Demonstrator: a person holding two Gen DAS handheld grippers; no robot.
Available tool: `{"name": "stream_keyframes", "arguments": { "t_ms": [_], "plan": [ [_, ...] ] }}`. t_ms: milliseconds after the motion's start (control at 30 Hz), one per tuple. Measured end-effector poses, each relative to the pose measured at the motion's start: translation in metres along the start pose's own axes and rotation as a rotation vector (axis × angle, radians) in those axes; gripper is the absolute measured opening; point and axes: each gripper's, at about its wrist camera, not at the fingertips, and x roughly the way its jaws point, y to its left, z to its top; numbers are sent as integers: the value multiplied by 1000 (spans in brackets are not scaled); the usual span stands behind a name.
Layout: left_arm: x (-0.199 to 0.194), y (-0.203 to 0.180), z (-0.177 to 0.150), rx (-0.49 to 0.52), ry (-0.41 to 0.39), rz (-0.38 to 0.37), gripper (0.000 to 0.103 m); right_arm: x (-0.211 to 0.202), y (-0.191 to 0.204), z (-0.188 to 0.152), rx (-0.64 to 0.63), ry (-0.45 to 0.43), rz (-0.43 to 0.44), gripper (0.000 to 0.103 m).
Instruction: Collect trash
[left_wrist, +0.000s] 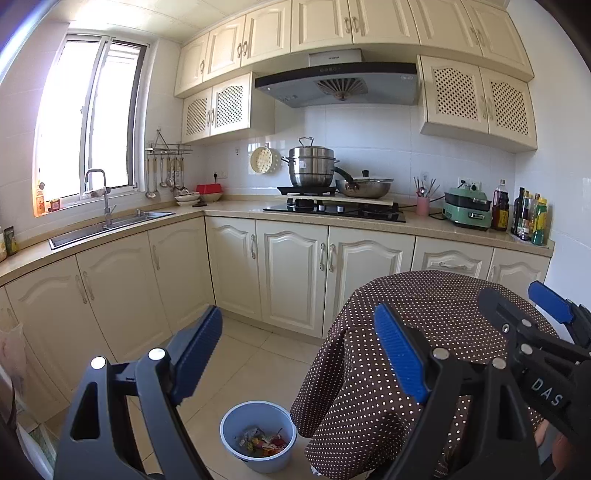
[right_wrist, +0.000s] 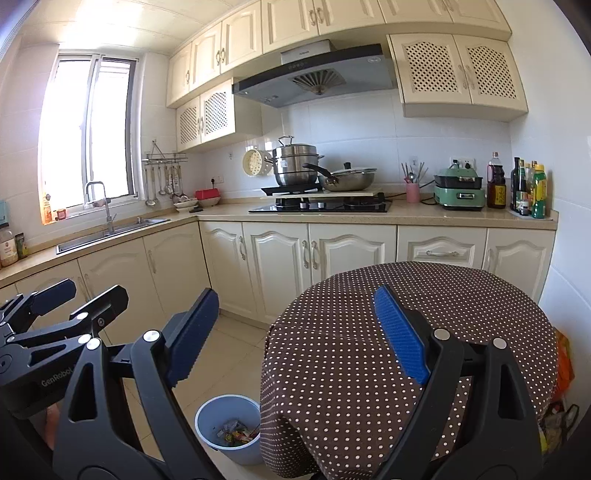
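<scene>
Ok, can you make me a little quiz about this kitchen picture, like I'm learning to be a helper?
1. True or false: the left gripper is holding a wrapper.
2. Where is the blue bin? A) on the counter B) on the floor beside the dotted table C) in the sink
3. Fill in: the bin holds colourful ____.

Key: 1 false, it is open and holds nothing, like the right gripper; 2 B; 3 trash.

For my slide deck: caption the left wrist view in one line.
Open left hand-held gripper above a round light-blue plastic bin of wrappers beside a brown polka-dot tablecloth-covered table.
</scene>
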Motion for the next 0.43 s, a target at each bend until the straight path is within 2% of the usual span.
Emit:
{"name": "stream_keyframes", "arguments": {
  "t_ms": [333,433],
  "plan": [
    [49,-7,5,9,57,-4,83,41,-35,4,34,45,-32,85],
    [67,-8,5,15,86,-2,83,55,-55,6,23,74,-78,85]
  ]
}}
